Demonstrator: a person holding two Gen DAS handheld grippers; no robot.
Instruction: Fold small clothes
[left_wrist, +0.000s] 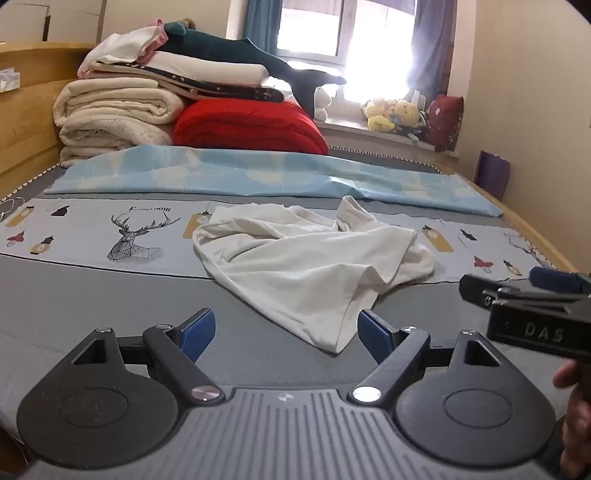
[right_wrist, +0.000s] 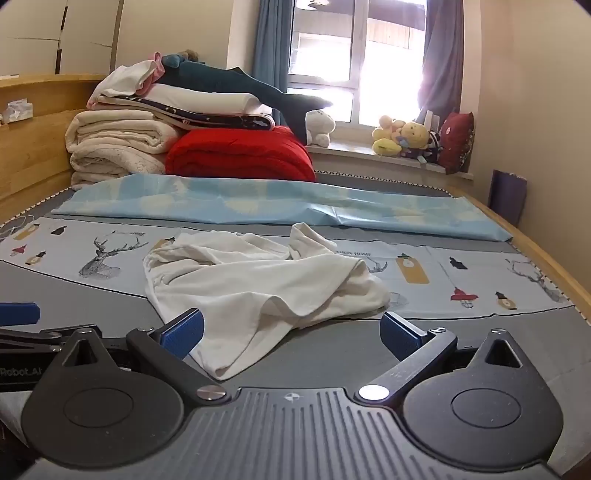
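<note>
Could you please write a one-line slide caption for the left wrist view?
Open left gripper hovers before a crumpled white cotton garment on the grey bed.

— What have I got ahead of my fingers?

— One white garment (left_wrist: 295, 258), a soft cotton piece, lying crumpled and unfolded on the bed.

— How does it sit relative to my left fingertips?

— Its nearest corner droops toward me and ends between them, nearer the right-hand pad, not touching either.

— And from my right side?

— There the garment (right_wrist: 258, 288) lies ahead and leftward; its near corner comes down just beside my left-hand pad, with one fold poking up at the far edge.
</note>
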